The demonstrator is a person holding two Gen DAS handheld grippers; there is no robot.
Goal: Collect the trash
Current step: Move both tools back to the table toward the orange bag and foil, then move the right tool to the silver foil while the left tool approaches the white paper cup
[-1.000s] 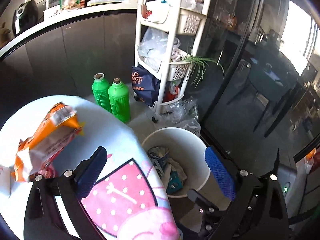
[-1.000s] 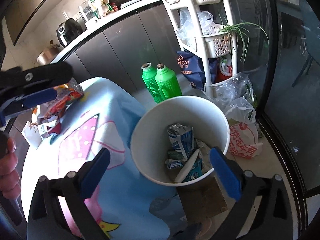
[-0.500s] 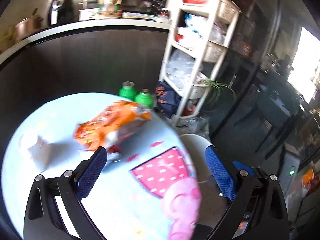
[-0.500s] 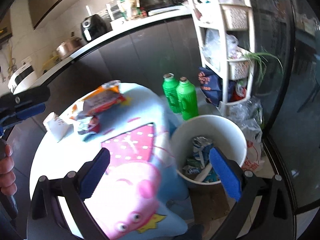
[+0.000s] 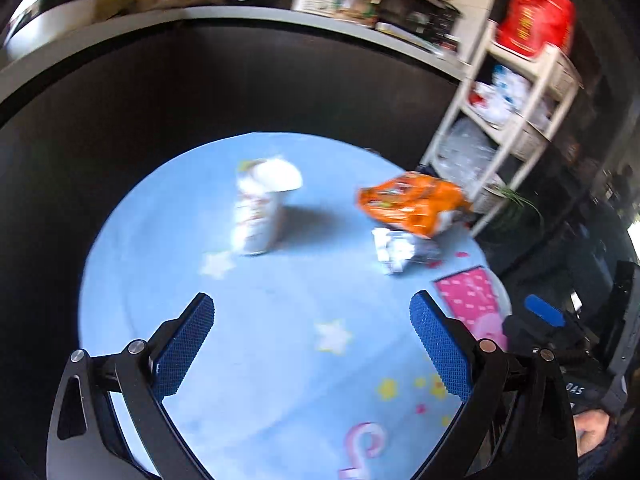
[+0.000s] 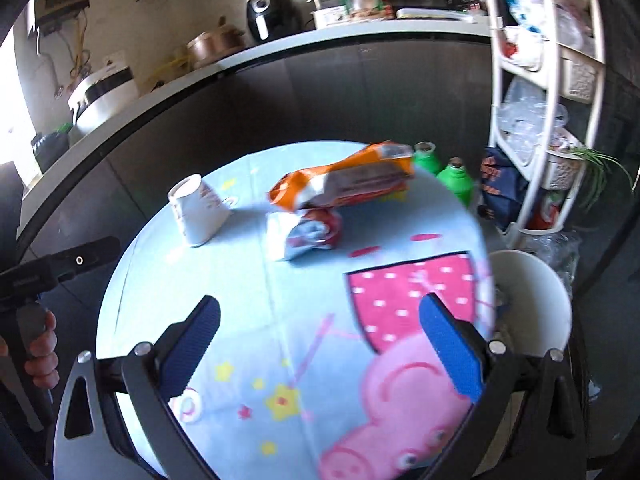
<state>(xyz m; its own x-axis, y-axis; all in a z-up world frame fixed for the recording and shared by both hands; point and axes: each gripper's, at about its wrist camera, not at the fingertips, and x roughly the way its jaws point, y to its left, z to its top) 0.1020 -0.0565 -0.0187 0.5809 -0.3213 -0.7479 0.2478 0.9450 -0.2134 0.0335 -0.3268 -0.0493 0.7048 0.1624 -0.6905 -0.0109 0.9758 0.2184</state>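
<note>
Currently:
Left gripper: spread wide, empty.
Right gripper: spread wide, empty.
Trash: paper cup, orange bag, crumpled wrapper on table.
Risk: light cup likely tips if nudged sideways.

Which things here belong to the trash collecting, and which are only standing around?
For the job: cup, orange bag, wrapper, bin, both open claws.

Standing around: green bottles, rack, counter appliances.
</note>
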